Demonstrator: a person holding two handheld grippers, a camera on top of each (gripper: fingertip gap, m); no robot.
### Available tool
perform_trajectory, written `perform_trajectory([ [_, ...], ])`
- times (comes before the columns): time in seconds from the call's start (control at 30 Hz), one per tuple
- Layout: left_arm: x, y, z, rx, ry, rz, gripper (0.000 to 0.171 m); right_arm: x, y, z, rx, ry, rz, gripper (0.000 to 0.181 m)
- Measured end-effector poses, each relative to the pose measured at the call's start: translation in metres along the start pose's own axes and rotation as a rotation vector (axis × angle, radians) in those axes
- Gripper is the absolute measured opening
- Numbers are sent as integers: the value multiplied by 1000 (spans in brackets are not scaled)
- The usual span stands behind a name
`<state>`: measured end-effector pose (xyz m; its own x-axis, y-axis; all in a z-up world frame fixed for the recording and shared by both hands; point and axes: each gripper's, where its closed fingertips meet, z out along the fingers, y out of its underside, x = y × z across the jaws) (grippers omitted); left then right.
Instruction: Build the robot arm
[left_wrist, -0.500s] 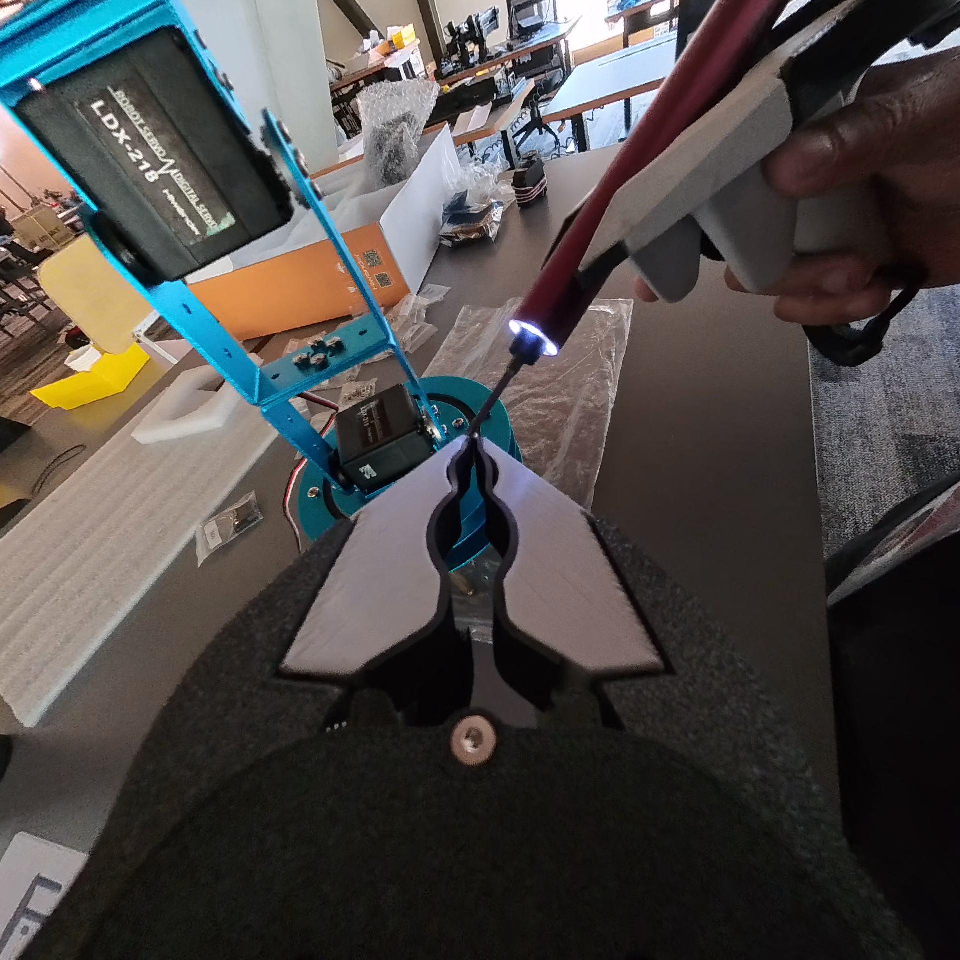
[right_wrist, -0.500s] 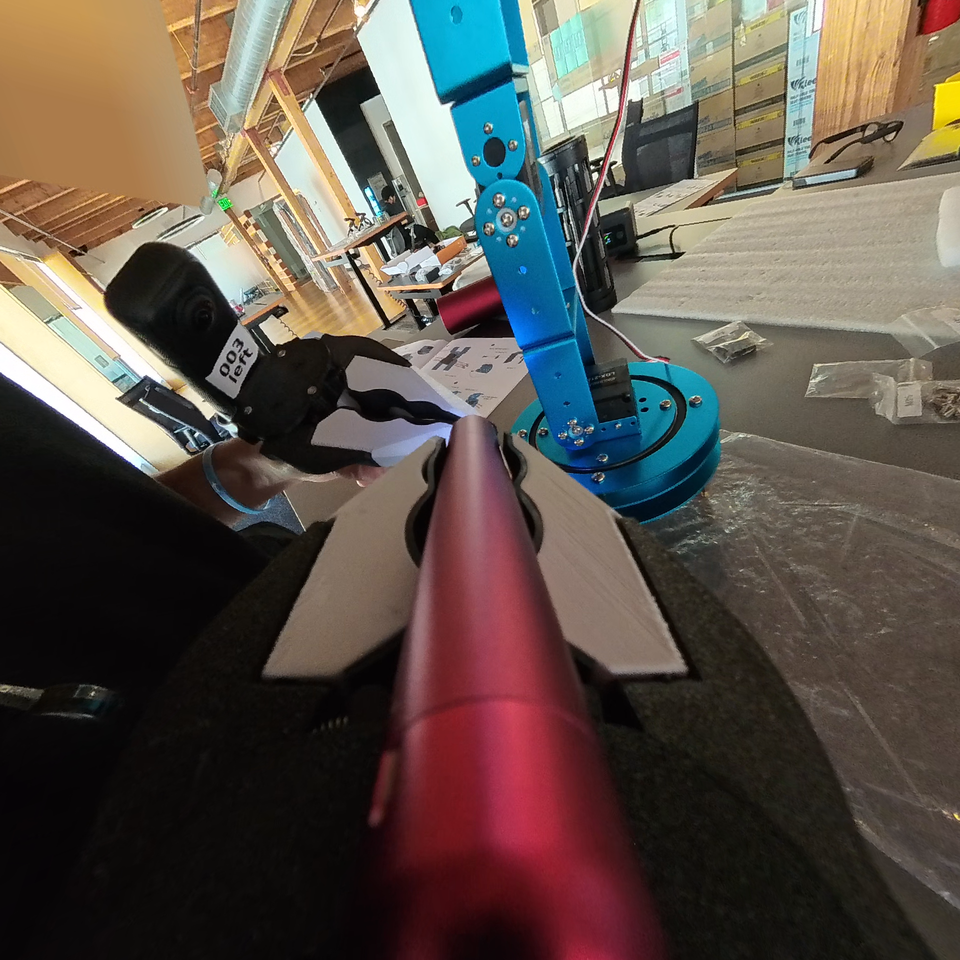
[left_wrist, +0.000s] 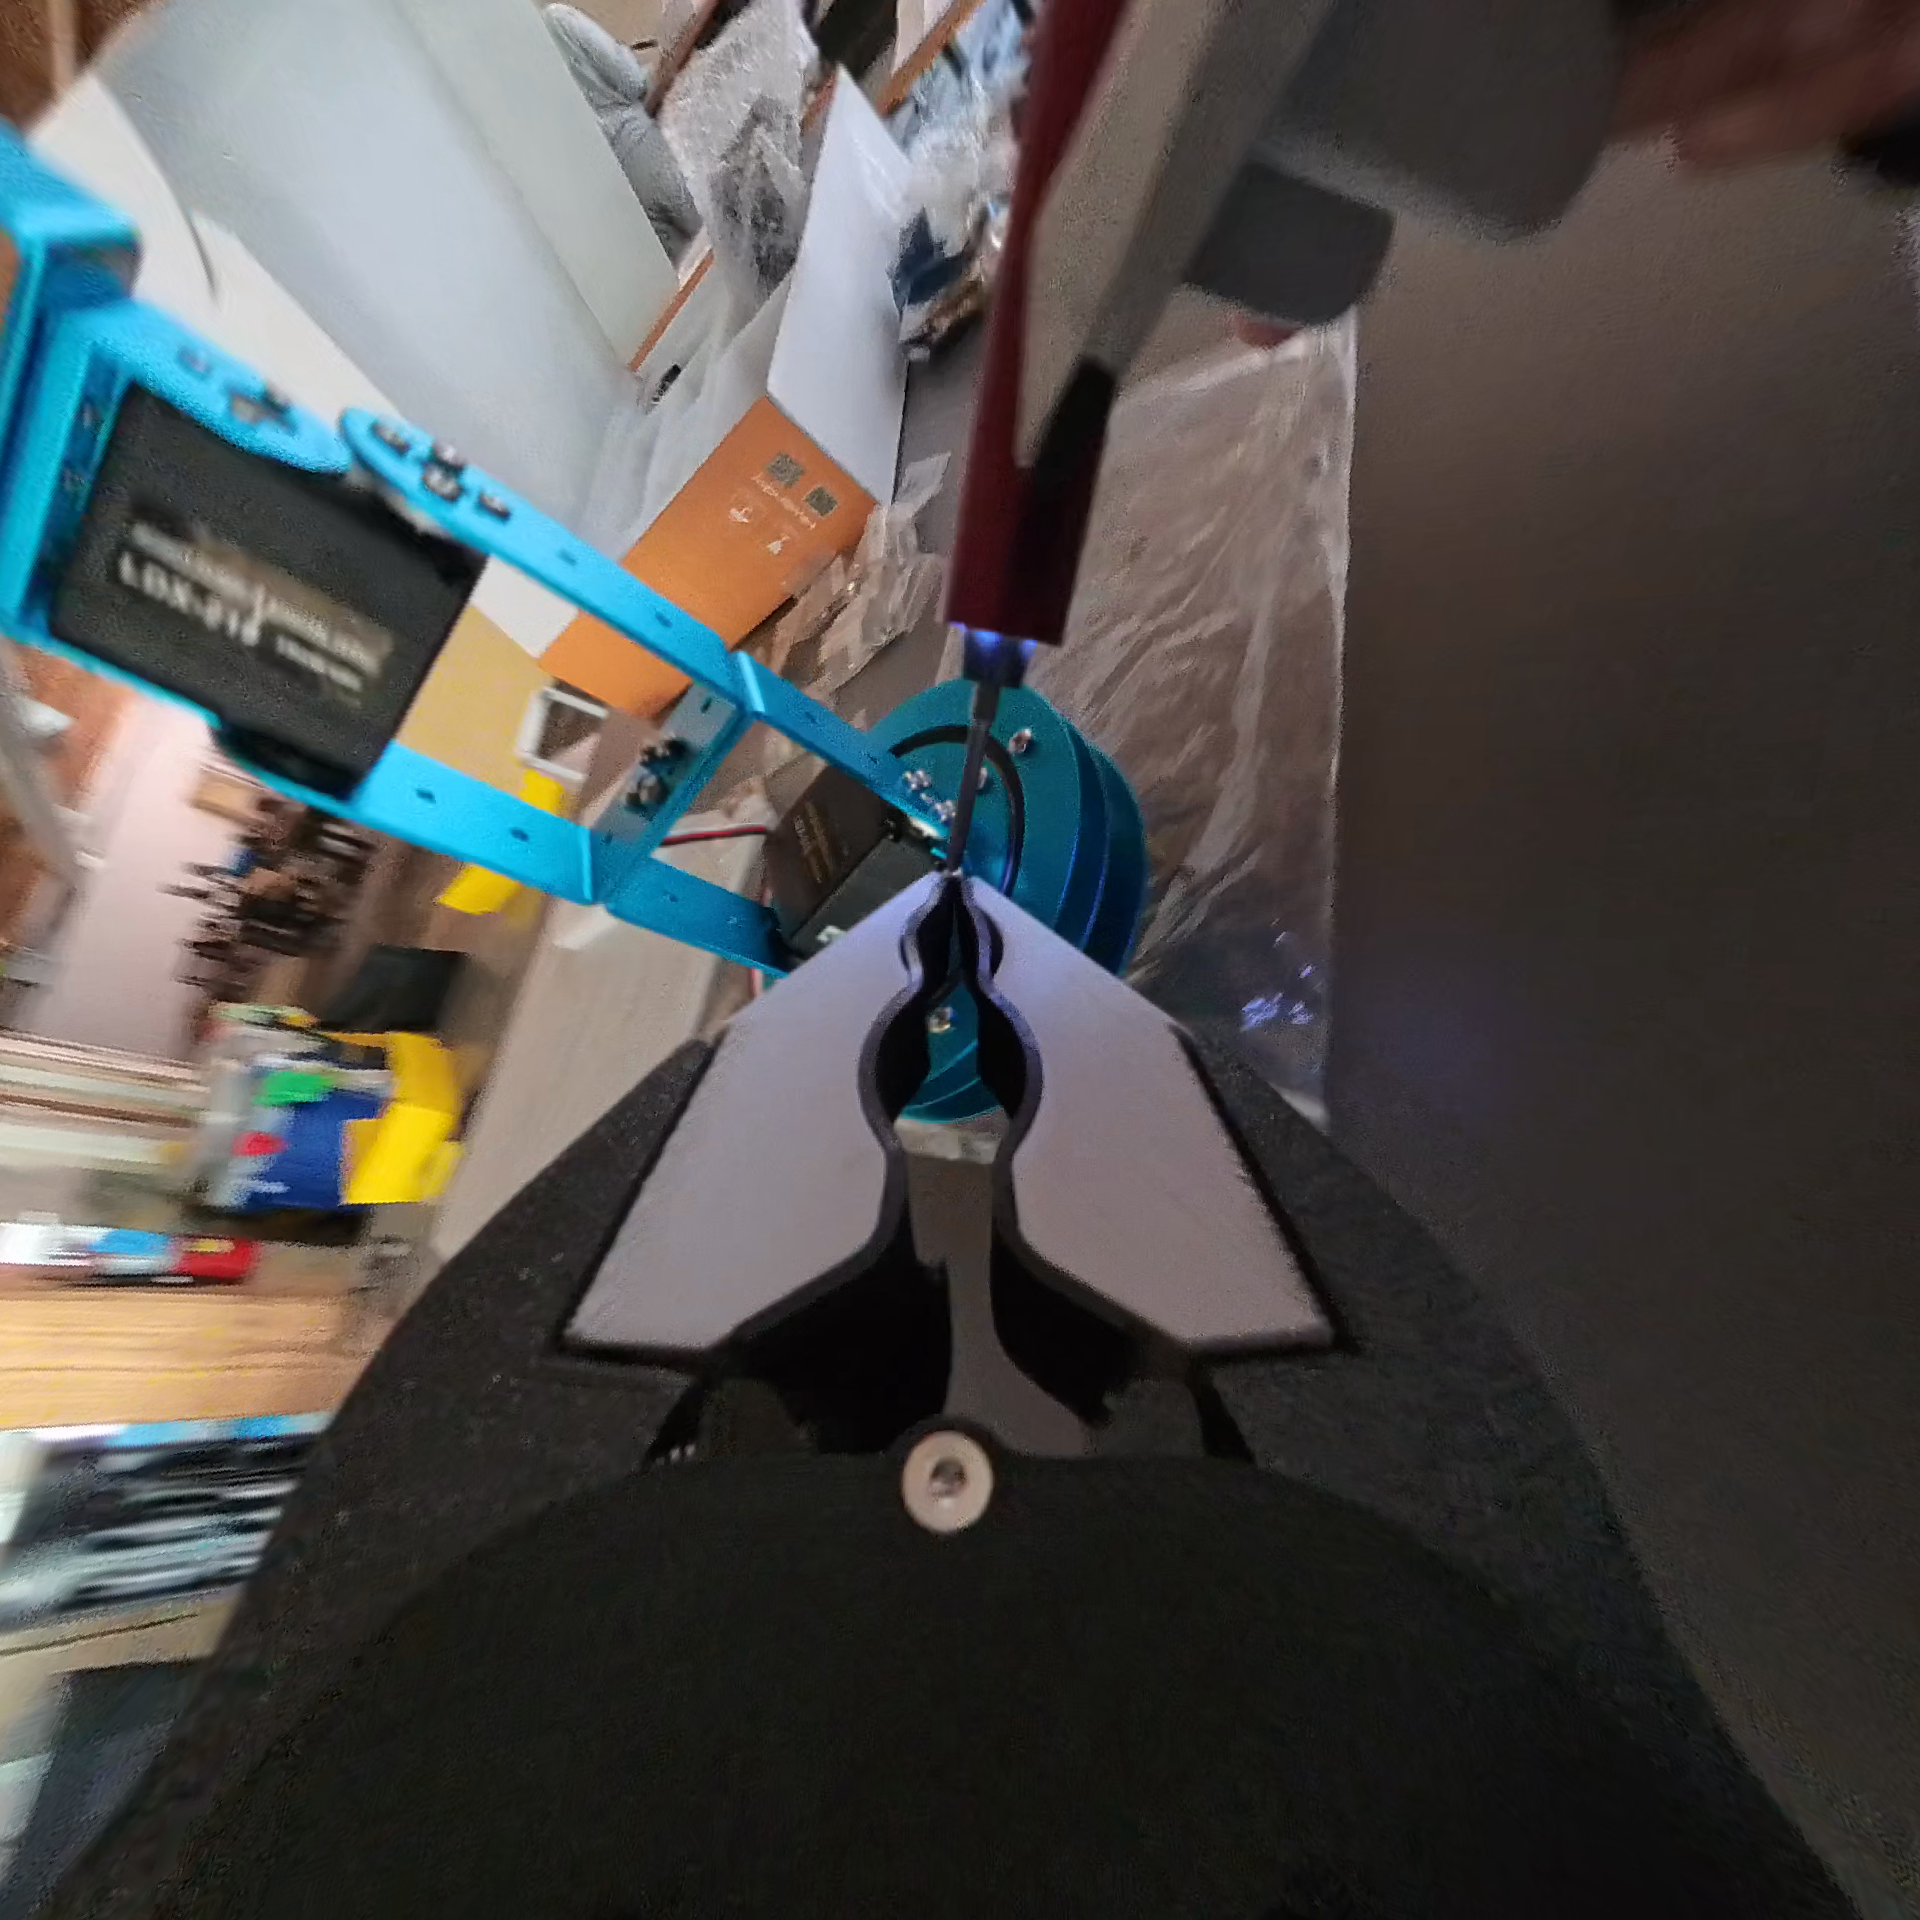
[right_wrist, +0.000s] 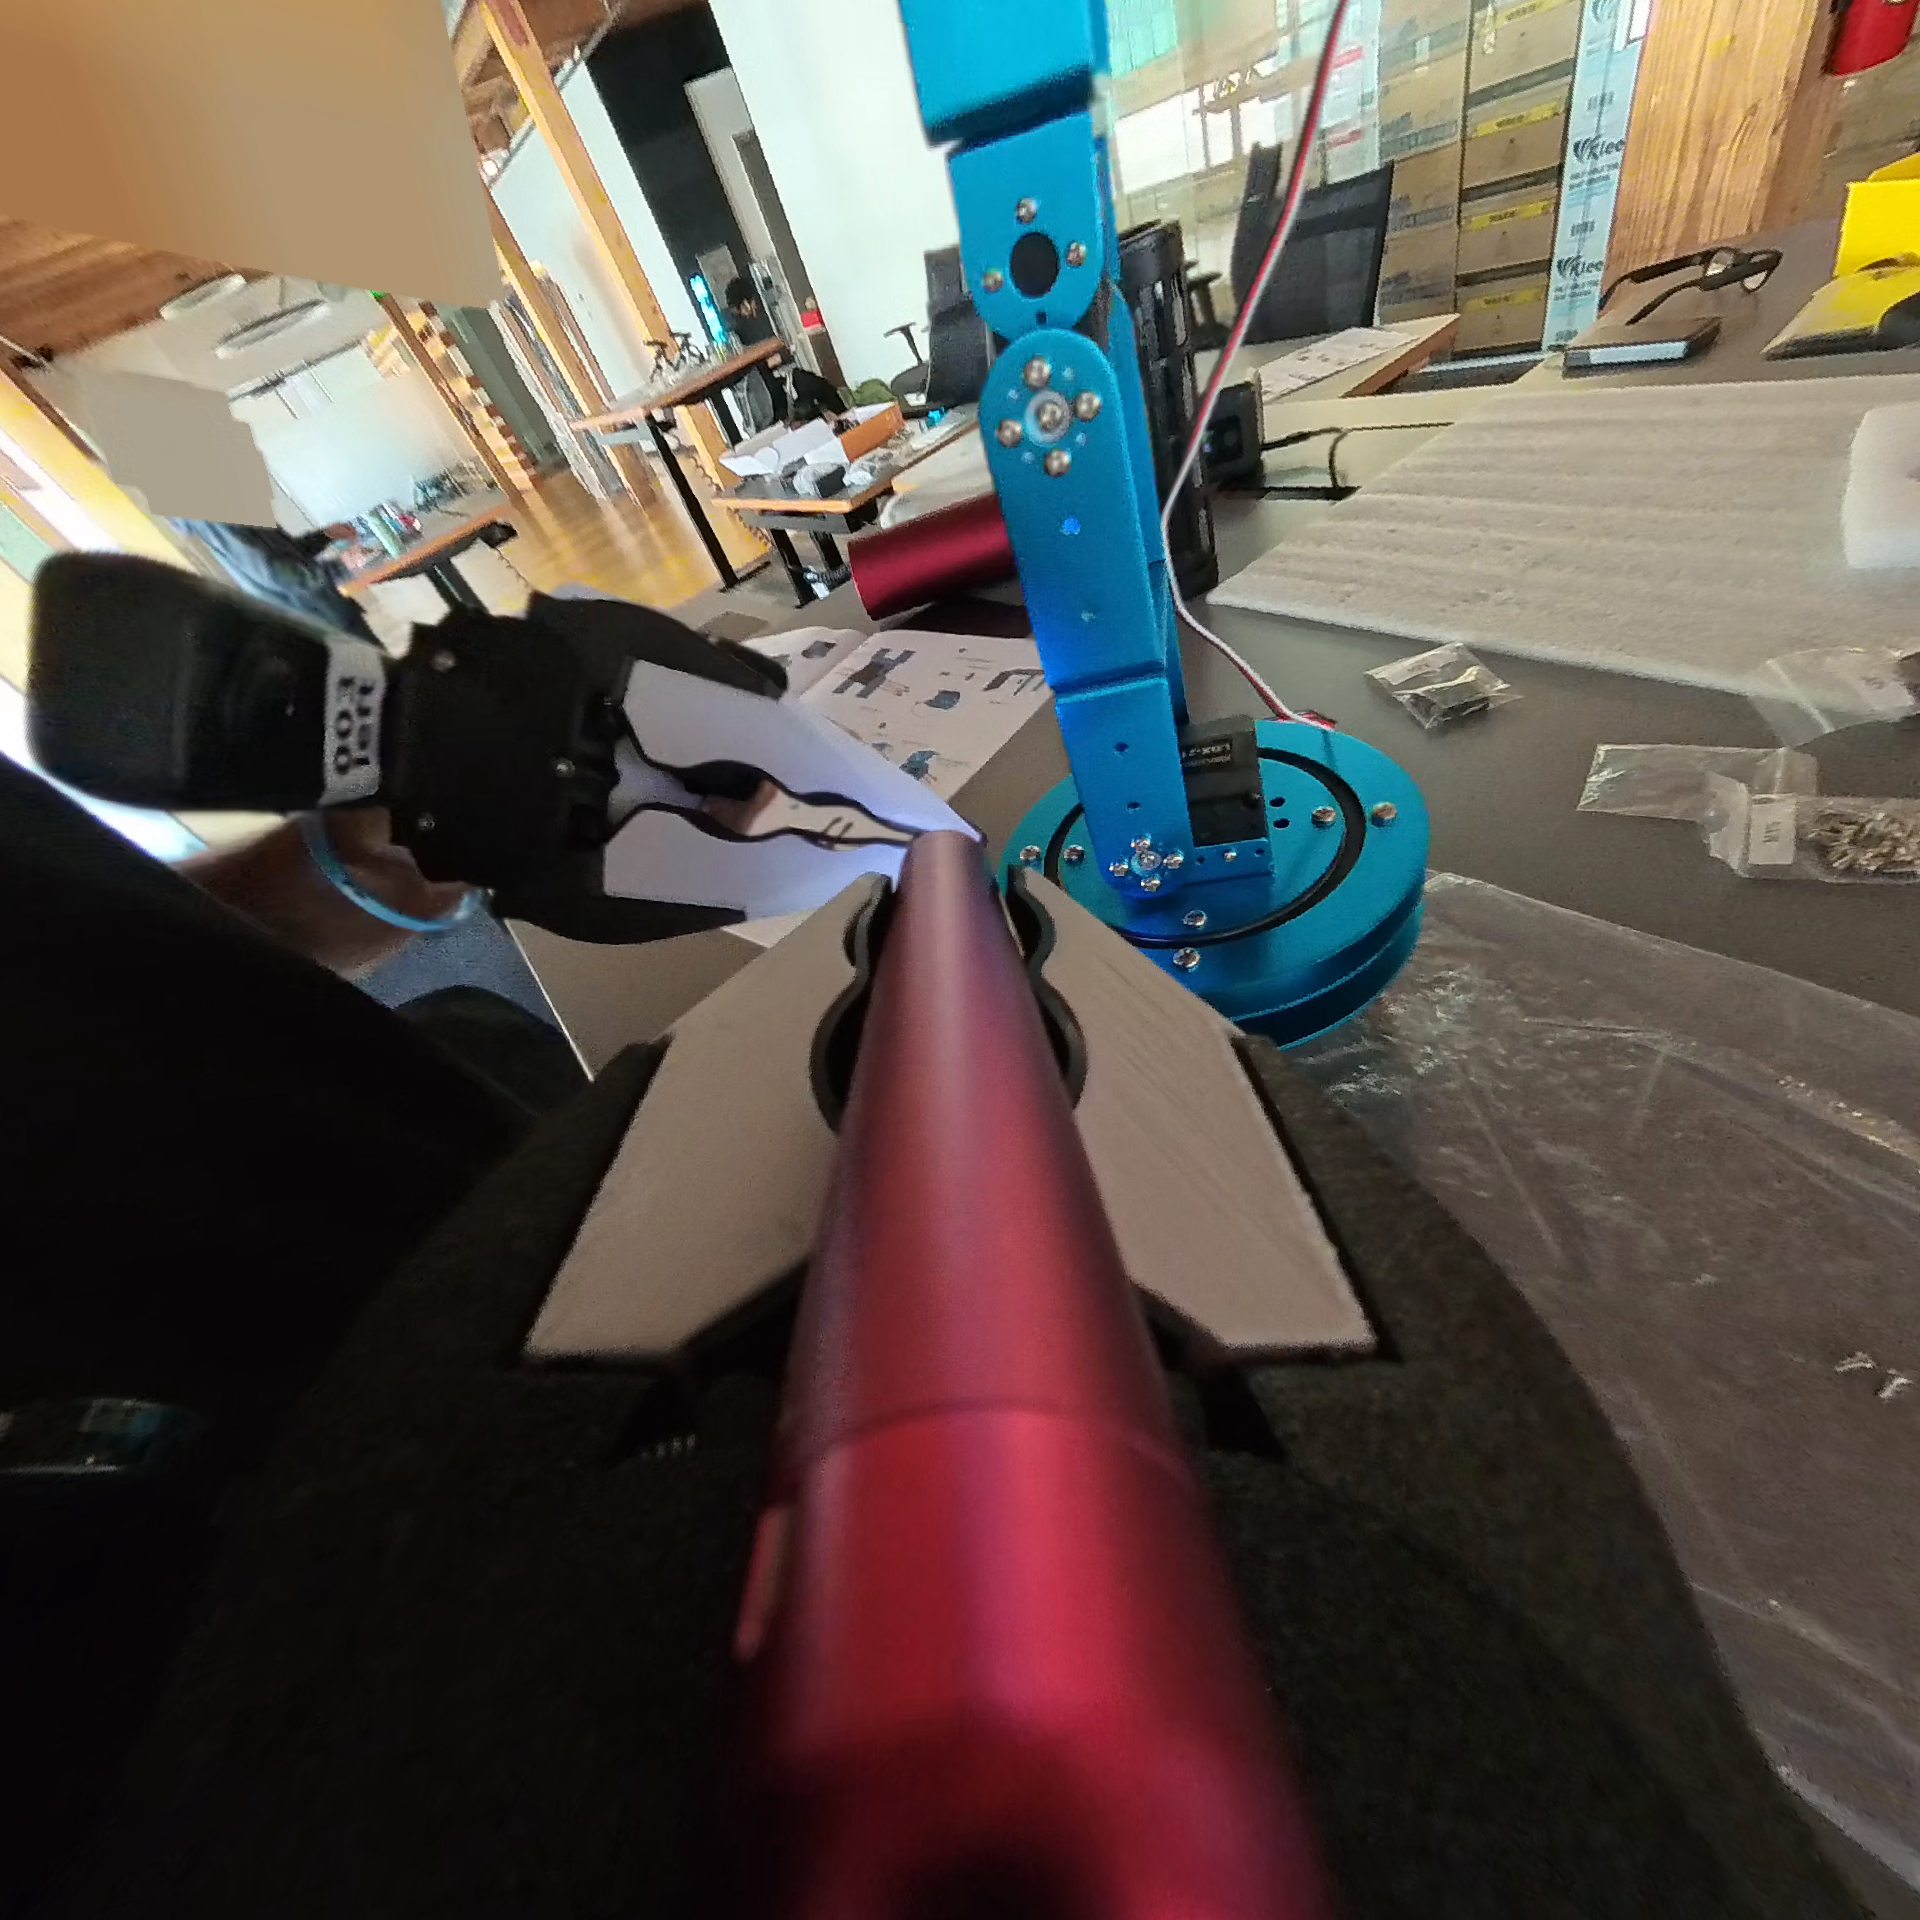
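A blue metal robot arm (right_wrist: 1070, 499) with black servos stands on a round blue base (right_wrist: 1340, 966) on the dark table. My right gripper (right_wrist: 945, 883) is shut on a red electric screwdriver (right_wrist: 935, 1247) that points at the base's near edge. In the left wrist view the screwdriver (left_wrist: 1013, 416) comes down from above, its lamp lit. Its thin bit (left_wrist: 971, 790) ends at my left gripper (left_wrist: 951, 883), which is shut. I cannot tell whether the tips pinch anything. The blue base (left_wrist: 1081, 831) lies just behind them. The left gripper (right_wrist: 935, 831) also shows beside the screwdriver's tip.
A clear plastic sheet (right_wrist: 1662, 1143) lies right of the base. Small bags of screws (right_wrist: 1818, 821) and a white foam sheet (right_wrist: 1558, 540) are behind it. A printed paper sheet (right_wrist: 914, 686) and a red cylinder (right_wrist: 925, 566) lie at the back left. An orange box (left_wrist: 727, 540) stands farther off. One gripper's finger ends stand about 6 centimeters off the other's.
The left wrist view has rolled, so the blue arm now leans far left, with motion blur. The screwdriver now stands steeper in that view. Its bit stays at the left fingertips. Both grippers stay shut.
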<state>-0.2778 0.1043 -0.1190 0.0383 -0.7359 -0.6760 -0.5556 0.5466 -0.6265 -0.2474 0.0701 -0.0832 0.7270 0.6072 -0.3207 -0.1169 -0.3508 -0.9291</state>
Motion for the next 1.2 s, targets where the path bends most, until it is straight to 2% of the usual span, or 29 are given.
perform_trajectory([
  [0.1, -4, 3, 1, -72, -44, 197, 0, 1, -2, 2, -4, 12, -8, 23],
  [0.27, -14, -5, -3, -109, -80, 363, 0, 2, -11, -1, 71, -16, 119, 23],
  [0.47, -23, -21, -8, -163, -96, 439, 0, -3, -19, -13, 169, 2, 166, 22],
  [0.6, -31, -44, -10, -182, -159, 459, 1, -1, -31, -31, 241, -65, 196, 23],
  [0.77, -41, -66, -20, -249, -232, 437, 21, -2, -52, -59, 309, -167, 164, 22],
  [0.87, -44, -70, -30, -273, -263, 411, 22, 0, -60, -69, 331, -186, 142, 23],
  [0.97, -55, -61, -44, -298, -301, 265, 22, 1, -64, -69, 316, -194, 107, 23],
  [1.07, -62, -52, -52, -271, -302, -52, 21, 1, -76, -65, 313, -205, 92, 22],
  [1.13, -63, -57, -51, -178, -274, -266, 23, -3, -90, -61, 319, -211, 86, 22],
  [1.2, -72, -73, -52, -33, -259, -440, 26, -11, -110, -60, 341, -231, 58, 22],
])
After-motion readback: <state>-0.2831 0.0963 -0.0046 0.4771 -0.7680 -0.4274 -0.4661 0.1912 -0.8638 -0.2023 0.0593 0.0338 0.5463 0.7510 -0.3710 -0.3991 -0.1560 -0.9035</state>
